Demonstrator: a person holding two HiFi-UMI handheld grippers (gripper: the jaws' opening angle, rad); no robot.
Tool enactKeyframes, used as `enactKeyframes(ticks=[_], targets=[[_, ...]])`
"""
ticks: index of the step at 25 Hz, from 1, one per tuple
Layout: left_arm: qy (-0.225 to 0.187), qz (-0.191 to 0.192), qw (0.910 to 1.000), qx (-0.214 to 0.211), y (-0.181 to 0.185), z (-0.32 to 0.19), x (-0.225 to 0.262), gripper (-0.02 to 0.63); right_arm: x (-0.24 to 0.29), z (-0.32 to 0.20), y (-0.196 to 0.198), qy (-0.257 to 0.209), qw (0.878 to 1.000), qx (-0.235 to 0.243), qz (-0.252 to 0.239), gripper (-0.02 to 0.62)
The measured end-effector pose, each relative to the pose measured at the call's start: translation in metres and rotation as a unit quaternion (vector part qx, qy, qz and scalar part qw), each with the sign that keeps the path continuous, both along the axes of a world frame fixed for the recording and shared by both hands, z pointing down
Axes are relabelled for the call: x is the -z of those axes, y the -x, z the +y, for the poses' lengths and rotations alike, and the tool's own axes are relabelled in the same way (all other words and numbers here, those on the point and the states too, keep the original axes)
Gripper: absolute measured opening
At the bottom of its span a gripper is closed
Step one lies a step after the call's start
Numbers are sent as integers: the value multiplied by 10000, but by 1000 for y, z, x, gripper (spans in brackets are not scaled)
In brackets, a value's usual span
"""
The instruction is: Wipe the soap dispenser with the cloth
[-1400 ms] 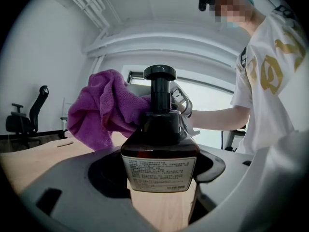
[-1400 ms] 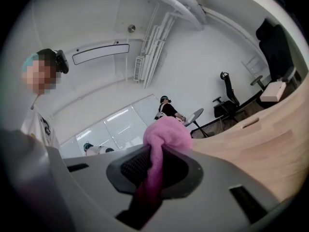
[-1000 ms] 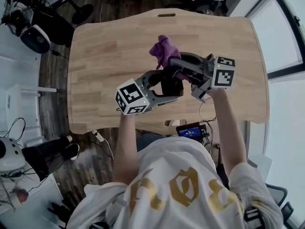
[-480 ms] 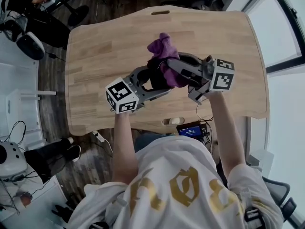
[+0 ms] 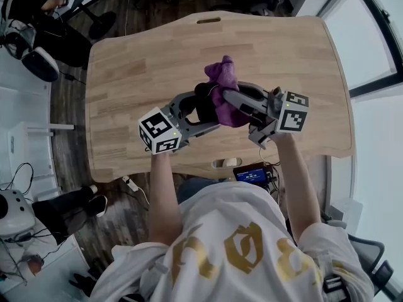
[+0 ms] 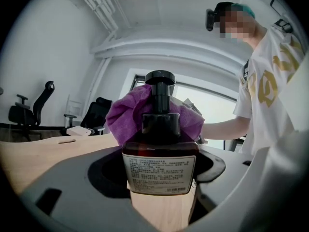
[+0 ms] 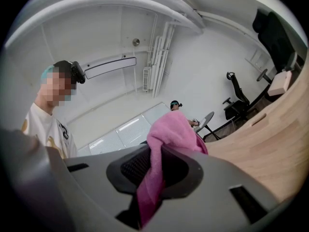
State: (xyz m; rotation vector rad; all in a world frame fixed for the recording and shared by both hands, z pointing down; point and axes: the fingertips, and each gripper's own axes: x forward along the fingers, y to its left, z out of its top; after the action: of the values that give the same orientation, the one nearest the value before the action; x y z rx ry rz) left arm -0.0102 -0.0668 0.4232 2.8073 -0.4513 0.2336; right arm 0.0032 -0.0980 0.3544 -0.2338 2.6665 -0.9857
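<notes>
Cloth pressed to the gripped soap dispenser

Head view: over the table (image 5: 126,74), the left gripper (image 5: 210,113) clasps the soap dispenser (image 5: 203,98). The right gripper (image 5: 232,101), just beside it, brings the purple cloth (image 5: 224,83) against the bottle. Only the left gripper view shows the bottle upright, label facing, between jaws closed on its body, with the cloth bunched beyond it. Only the right gripper view shows those jaws pinched tight on a cloth fold; the bottle is hidden there. To wipe well, I judge, hold the bottle steady and sweep the cloth round with firm contact.

Wooden table (image 5: 138,74); small lit screen (image 5: 252,173) at near edge; black office chair (image 6: 24,114) beyond
</notes>
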Motion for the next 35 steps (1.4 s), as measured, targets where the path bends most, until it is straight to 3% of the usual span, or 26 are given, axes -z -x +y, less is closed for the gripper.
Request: enactKeyframes(ticks=[16,24,28,35], targets=[[7,473,9984,316,13,-7,13,353,-17,27,-8,181,9996,190,-59,58],[28,647,9979,46,3,1,22,353,-14,9,-10,130,9992,-384,-38,58],[34,660,9978,-49,-1,3,24,353,-19,-7,-9,108,9972,-709,197,58],[65,745,9972,7,1,4,23,353,-37,-18,-8,440,9926,-1103,245,58]])
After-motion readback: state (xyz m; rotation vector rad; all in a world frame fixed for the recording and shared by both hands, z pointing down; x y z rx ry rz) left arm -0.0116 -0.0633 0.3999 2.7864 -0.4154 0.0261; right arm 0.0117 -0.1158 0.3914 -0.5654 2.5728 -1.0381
